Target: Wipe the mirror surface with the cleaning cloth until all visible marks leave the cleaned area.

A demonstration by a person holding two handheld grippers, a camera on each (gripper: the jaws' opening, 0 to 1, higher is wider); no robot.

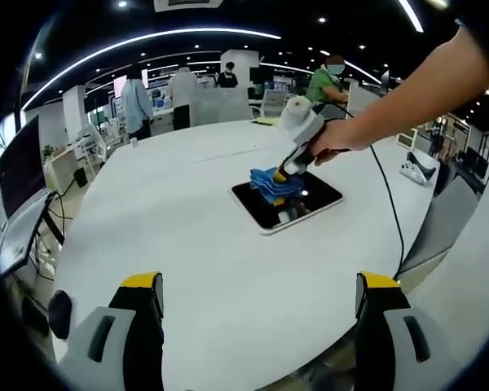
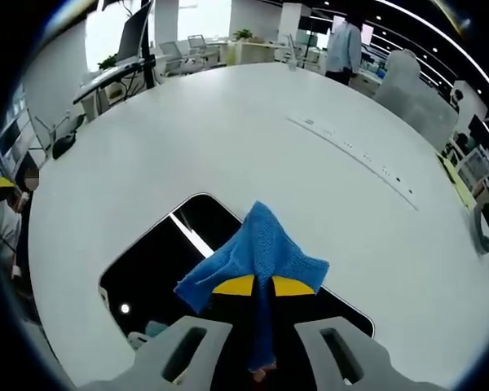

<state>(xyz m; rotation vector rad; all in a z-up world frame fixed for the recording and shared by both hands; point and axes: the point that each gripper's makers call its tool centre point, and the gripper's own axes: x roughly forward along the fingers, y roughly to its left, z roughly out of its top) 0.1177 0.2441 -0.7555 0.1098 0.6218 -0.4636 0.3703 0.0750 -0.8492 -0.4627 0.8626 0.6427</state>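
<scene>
A dark rectangular mirror (image 1: 284,204) with a white rim lies flat on the white table (image 1: 187,220). In the left gripper view, my right gripper (image 1: 287,173) presses a blue cleaning cloth (image 1: 274,182) onto the mirror's far left part, held by a person's arm. My left gripper (image 1: 261,297) stands open near the table's front edge, well short of the mirror. In the right gripper view, the right gripper (image 2: 263,286) is shut on the blue cloth (image 2: 257,248), which drapes over the mirror (image 2: 159,261). The glass reflects ceiling lights.
A cable (image 1: 389,204) runs from the right gripper over the table's right edge. A white controller (image 1: 416,168) lies at the far right. Several people stand among desks and monitors beyond the table. A strip of small markings (image 2: 354,151) crosses the table.
</scene>
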